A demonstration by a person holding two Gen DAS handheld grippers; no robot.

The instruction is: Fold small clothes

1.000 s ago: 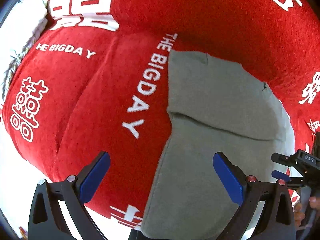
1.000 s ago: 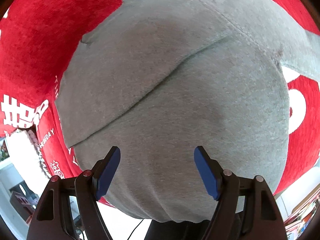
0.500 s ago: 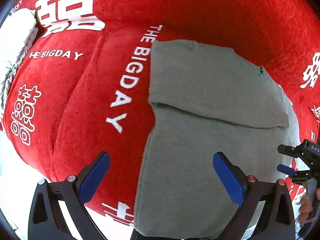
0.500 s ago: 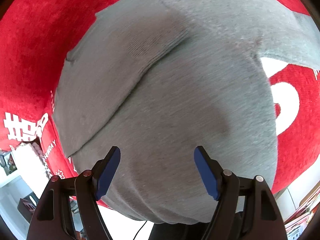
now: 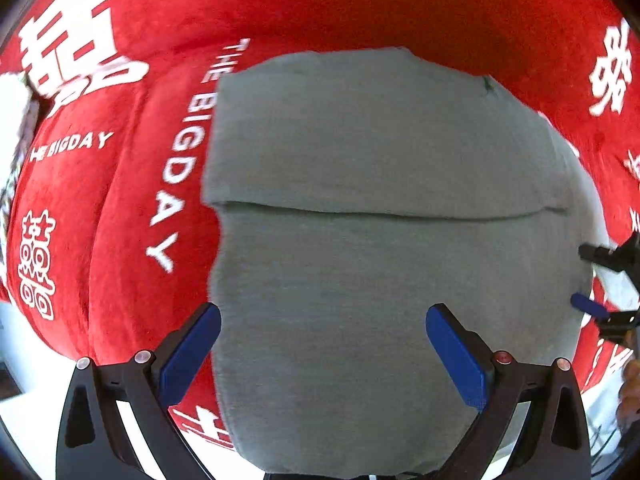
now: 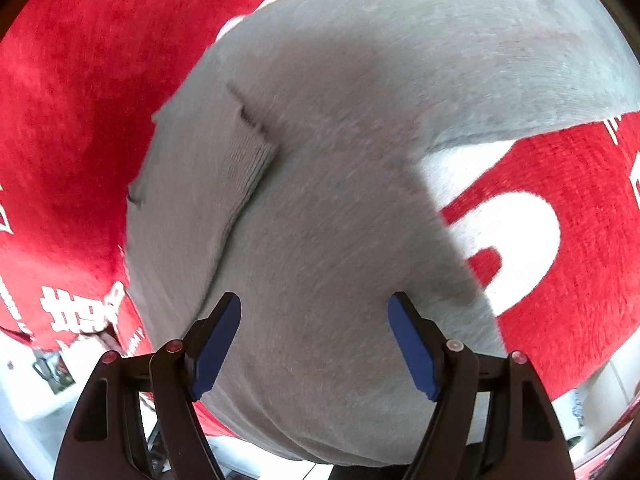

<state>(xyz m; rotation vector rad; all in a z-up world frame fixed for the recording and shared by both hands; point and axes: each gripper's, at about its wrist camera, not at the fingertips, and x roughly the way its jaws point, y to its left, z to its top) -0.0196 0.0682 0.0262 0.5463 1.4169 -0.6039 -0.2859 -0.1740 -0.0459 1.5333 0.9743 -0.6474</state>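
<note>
- Both grippers come first: the left gripper hangs over the near part of the grey garment with its blue pads spread wide and nothing between them; the right gripper is likewise spread wide over the same cloth and grips nothing.
- Red plush cover fills most of both views, printed with white characters and the words "THE BIGDAY"; it lies under everything else.
- Grey garment lies spread flat on the red cover, taking up the middle of each view. In the left wrist view a folded flap lies across its far half, with a straight fold edge running side to side.
- In the right wrist view the grey garment shows a sleeve laid over its left side, and a second grey sleeve reaches away to the upper right over the red cover.
- Ribbed cuff ends the folded sleeve and rests on the body of the garment.
- At the right edge of the left wrist view, the right gripper shows beside the garment's edge, one blue pad visible; whether it touches the cloth cannot be told.
</note>
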